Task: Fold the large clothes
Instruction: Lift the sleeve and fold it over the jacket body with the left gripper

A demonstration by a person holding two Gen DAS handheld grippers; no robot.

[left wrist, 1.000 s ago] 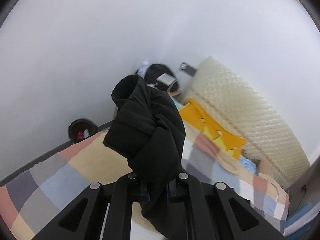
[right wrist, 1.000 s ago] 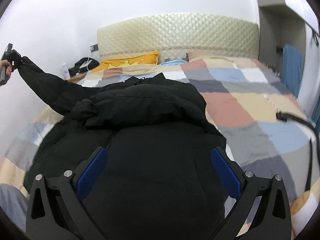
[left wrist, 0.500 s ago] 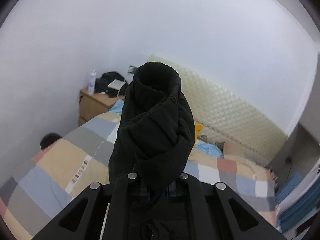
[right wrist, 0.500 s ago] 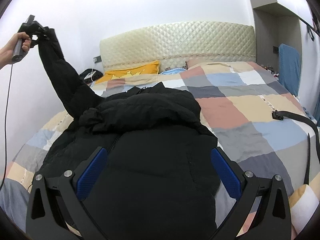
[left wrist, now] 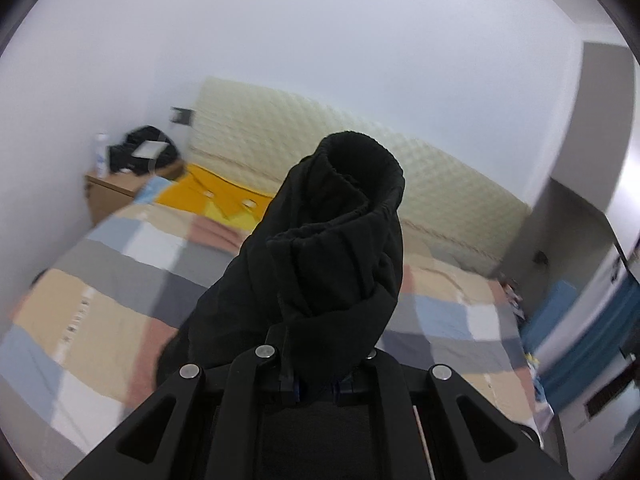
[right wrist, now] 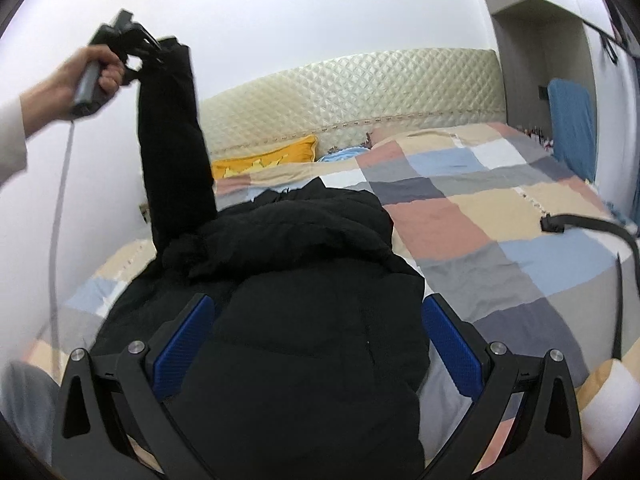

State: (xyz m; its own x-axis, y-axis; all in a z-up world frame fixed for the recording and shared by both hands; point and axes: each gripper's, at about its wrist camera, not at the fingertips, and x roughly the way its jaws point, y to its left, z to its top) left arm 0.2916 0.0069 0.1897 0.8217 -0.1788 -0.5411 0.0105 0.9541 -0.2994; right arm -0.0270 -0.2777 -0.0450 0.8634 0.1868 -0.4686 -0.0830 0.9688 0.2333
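Note:
A black puffer jacket (right wrist: 296, 304) lies on the checked bedspread (right wrist: 472, 216). My left gripper (left wrist: 316, 384) is shut on the jacket's sleeve (left wrist: 324, 240) near the cuff and holds it high; the right wrist view shows it (right wrist: 160, 50) lifted above the jacket's left shoulder, with the sleeve (right wrist: 172, 140) hanging straight down. My right gripper (right wrist: 318, 344) is open, its blue pads (right wrist: 182, 340) spread wide over the jacket's lower body, not gripping anything.
A quilted cream headboard (right wrist: 360, 96) and a yellow pillow (right wrist: 264, 160) are at the far end. A black strap (right wrist: 588, 224) lies on the bed's right side. A bedside cabinet (left wrist: 116, 188) with a black bag stands at the left wall.
My left gripper has raised the sleeve from low at the left to high above the jacket's shoulder and swung toward the bed's middle. My right gripper stays open over the jacket.

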